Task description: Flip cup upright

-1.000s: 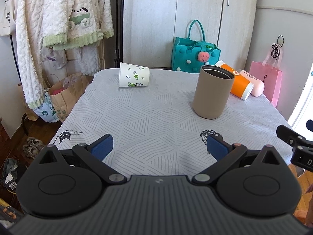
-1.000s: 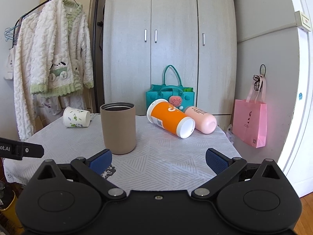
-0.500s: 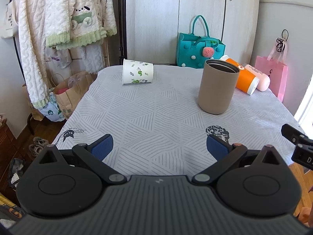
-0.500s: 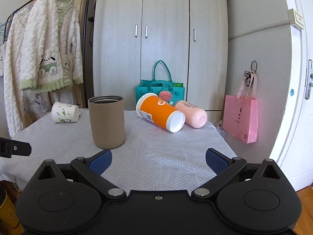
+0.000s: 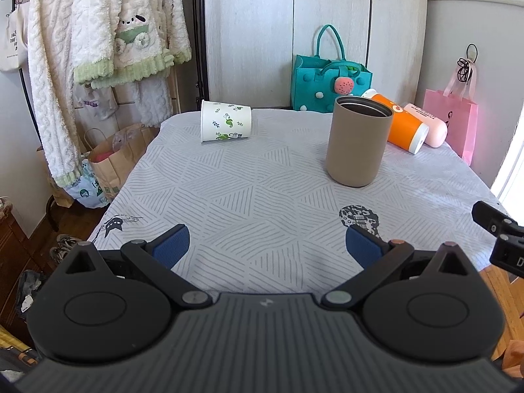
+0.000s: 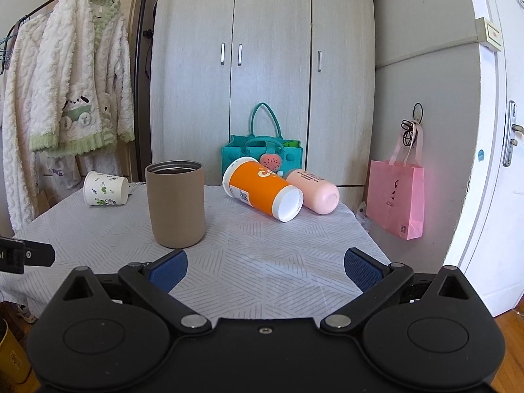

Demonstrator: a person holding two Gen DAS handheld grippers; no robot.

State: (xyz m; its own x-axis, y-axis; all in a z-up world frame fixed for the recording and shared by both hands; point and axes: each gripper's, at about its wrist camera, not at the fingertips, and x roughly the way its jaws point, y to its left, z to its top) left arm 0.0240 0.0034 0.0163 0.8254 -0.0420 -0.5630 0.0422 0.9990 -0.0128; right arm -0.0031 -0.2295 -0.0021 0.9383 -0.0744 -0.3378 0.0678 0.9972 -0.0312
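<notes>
A tan cup stands upright on the grey patterned table. A white paper cup with green leaves lies on its side at the far left. An orange cup and a pink cup lie on their sides at the far right. My left gripper is open and empty over the table's near edge. My right gripper is open and empty, near the table's front right.
A teal felt bag stands behind the table against a wardrobe. A pink paper bag hangs on the right wall. Robes hang on a rack at the left, with a brown paper bag on the floor below.
Both grippers have drawn back a little from the table and stay open. The cups have not moved.
</notes>
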